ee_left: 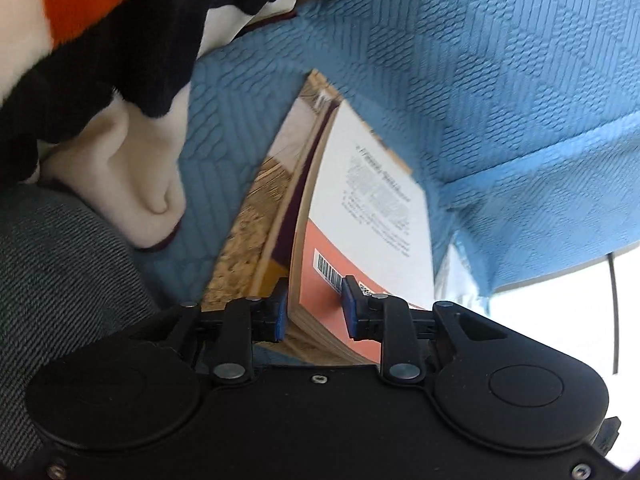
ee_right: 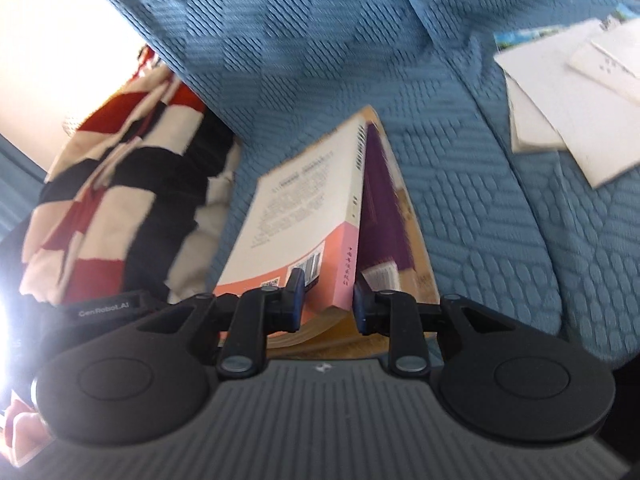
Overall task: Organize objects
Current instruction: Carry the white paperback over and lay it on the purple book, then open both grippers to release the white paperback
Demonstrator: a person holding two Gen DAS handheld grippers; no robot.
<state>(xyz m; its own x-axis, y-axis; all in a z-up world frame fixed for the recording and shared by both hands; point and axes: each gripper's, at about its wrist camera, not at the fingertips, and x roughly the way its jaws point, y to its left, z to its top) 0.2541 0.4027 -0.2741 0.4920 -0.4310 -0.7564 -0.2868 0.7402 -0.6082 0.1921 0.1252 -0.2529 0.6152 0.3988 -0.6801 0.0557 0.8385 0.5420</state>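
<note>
Blue quilted fabric (ee_left: 500,60) covers the sofa seat and back in both wrist views. At the far left of the left wrist view, a fleece blanket with orange, black and cream blocks (ee_left: 100,40) lies bunched on the seat, above a patch of grey woven cloth (ee_left: 60,260). Right of it, a paperback book with a white-and-orange back cover and a barcode (ee_left: 360,220) lies on top of a second book with a tan patterned cover and dark purple spine (ee_left: 256,216), both on the blue seat. The left gripper (ee_left: 314,306) has its blue pads clamped on the near corner of the white-and-orange book, one pad against the page edges and the other on the orange cover.

In the right wrist view the same checked blanket (ee_right: 120,200) sits at the left, with red, black and cream squares. Beside it, the right gripper (ee_right: 326,300) grips the white-and-orange book (ee_right: 304,200) at its pink spine end, pads pressed on either side. The purple-and-tan book (ee_right: 388,216) lies beneath and just to its right. Further right, loose white papers (ee_right: 568,108) rest on the blue cushion, well apart from the books.
</note>
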